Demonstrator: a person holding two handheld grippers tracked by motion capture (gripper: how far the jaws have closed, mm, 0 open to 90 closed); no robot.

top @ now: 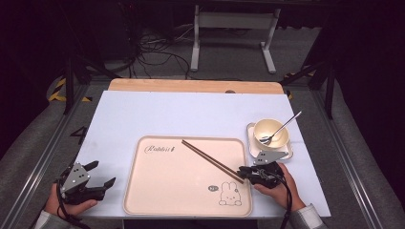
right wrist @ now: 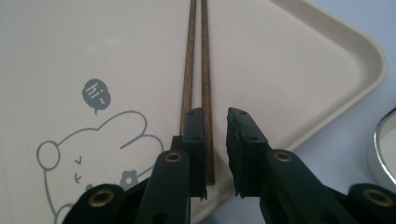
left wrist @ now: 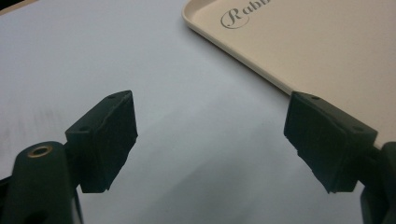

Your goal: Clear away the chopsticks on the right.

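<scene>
The right gripper [right wrist: 215,116], jaws slightly parted and gripping nothing, hovered over two brown wooden chopsticks [right wrist: 198,70] lying on the cream plastic tray [top: 143,191]; closing off-centre risked catching one stick and scattering the pair.

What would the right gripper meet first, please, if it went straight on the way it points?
Probably the pair of brown wooden chopsticks lying on the beige rectangular tray: the right gripper points along them, jaws slightly apart, their near ends at its tips. Its height above them is unclear.
</scene>
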